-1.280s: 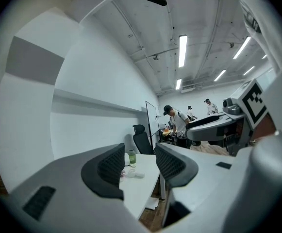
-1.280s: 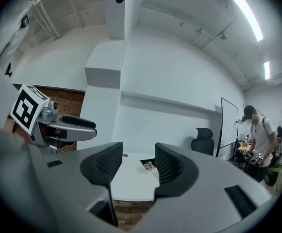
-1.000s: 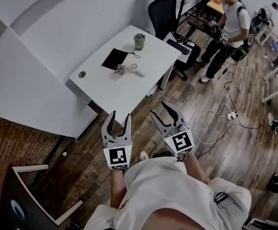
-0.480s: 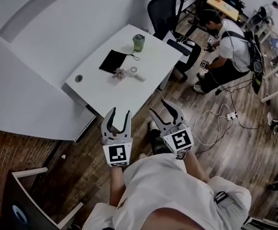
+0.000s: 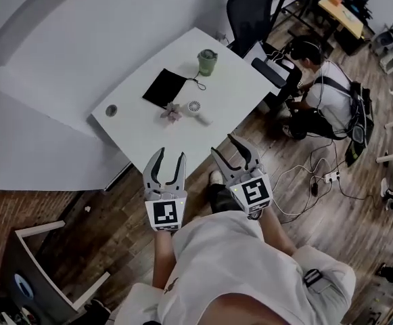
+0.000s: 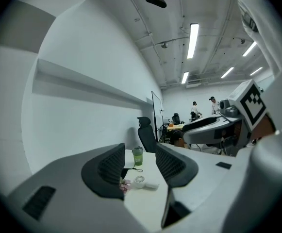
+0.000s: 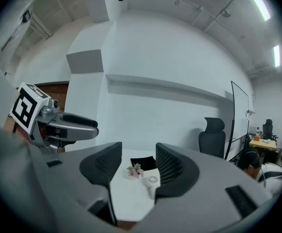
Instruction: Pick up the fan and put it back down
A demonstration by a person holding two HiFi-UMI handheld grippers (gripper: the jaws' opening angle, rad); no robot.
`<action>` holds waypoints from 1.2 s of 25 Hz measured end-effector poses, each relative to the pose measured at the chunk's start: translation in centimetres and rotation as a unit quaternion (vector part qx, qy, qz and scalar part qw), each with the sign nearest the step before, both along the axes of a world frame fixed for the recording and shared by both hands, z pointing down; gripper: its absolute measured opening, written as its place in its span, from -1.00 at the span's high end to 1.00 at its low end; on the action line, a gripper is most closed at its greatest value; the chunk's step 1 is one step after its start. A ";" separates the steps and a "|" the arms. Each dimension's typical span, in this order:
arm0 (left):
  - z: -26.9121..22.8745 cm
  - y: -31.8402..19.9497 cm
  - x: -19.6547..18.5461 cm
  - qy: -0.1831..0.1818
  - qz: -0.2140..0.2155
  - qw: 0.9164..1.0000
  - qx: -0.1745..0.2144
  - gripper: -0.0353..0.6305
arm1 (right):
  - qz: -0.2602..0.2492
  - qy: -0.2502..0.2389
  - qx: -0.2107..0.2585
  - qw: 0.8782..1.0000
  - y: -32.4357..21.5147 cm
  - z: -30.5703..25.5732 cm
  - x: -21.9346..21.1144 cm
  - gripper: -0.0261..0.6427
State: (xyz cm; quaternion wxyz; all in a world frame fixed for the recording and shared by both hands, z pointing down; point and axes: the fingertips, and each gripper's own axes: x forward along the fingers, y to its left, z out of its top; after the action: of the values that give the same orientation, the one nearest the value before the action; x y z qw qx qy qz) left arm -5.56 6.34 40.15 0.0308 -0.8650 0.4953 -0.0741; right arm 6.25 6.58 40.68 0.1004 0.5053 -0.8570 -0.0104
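Note:
A small white hand fan [image 5: 196,107] lies on the white table [image 5: 149,135], next to a pink flower [image 5: 172,112]. My left gripper [image 5: 169,157] and right gripper [image 5: 225,147] hover side by side in front of the table's near edge, well short of the fan. Both show a gap between their jaws with nothing in it; the right one's jaws are opening slightly. The fan [image 6: 140,180] appears far off between the jaws in the left gripper [image 6: 140,155] view. In the right gripper [image 7: 138,154] view, the fan [image 7: 152,179] sits partly behind the right jaw.
On the table are a green cup [image 5: 207,61] and a black pouch [image 5: 164,87] with a cord. A black office chair [image 5: 250,12] stands behind it. A person [image 5: 325,93] crouches at the right, near cables [image 5: 311,175] on the wooden floor. A wooden frame [image 5: 40,263] stands lower left.
Both grippers and the view have moved closer to the table. The person at the right has gone from standing to crouching.

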 end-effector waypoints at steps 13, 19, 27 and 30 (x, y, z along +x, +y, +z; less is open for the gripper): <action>4.4 -9.0 3.4 -0.026 -0.082 0.994 -0.066 0.32 | -0.096 0.013 -0.071 0.993 -10.7 5.3 2.7 0.20; 6.1 -11.7 4.0 -0.035 -0.104 0.990 -0.088 0.32 | -0.121 0.019 -0.092 0.988 -13.8 7.3 3.1 0.17; 8.1 -14.1 3.8 -0.040 -0.118 0.986 -0.111 0.31 | -0.139 0.024 -0.114 0.983 -16.3 9.4 2.7 0.16; 8.7 -14.7 3.8 -0.038 -0.116 0.986 -0.117 0.30 | -0.139 0.028 -0.123 0.982 -16.8 10.2 2.5 0.14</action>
State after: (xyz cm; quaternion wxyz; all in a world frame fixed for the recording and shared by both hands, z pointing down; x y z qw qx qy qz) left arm -1.80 -8.37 48.81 -0.0607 -0.7961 0.5782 -0.1679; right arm 8.73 -10.20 50.91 0.1833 0.3650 -0.9103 0.0672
